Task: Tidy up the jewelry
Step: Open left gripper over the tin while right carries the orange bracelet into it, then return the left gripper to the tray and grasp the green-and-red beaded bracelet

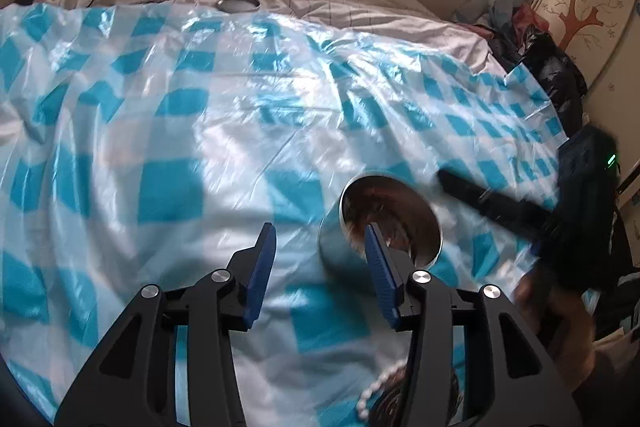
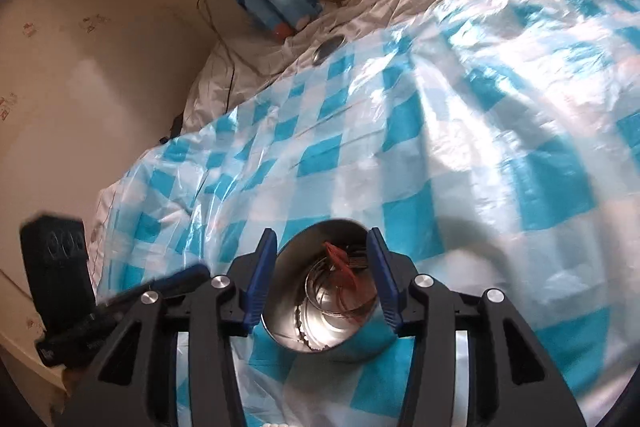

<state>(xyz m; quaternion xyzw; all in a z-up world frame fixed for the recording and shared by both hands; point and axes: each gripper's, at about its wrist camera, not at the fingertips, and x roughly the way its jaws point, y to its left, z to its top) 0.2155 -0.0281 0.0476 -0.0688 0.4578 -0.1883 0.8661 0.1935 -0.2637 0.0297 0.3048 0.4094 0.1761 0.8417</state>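
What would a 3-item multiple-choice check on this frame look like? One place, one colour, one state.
1. Where is the round lid?
A. On the tin
B. On the bed at the checked sheet's far edge
C. In the left gripper

2. The sheet's checks are:
A. Blue and white
B. Red and white
C. Green and yellow

3. The metal tin is:
A. Lidded
B. Open, jewelry inside
C. Open, empty

B: the lid lies far from the tin.
A: blue and white squares.
B: rings and a red piece show inside.

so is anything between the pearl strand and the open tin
Nothing visible lies on the checked sheet between the pearl strand and the tin; only the left gripper hangs over that stretch, jaws open.
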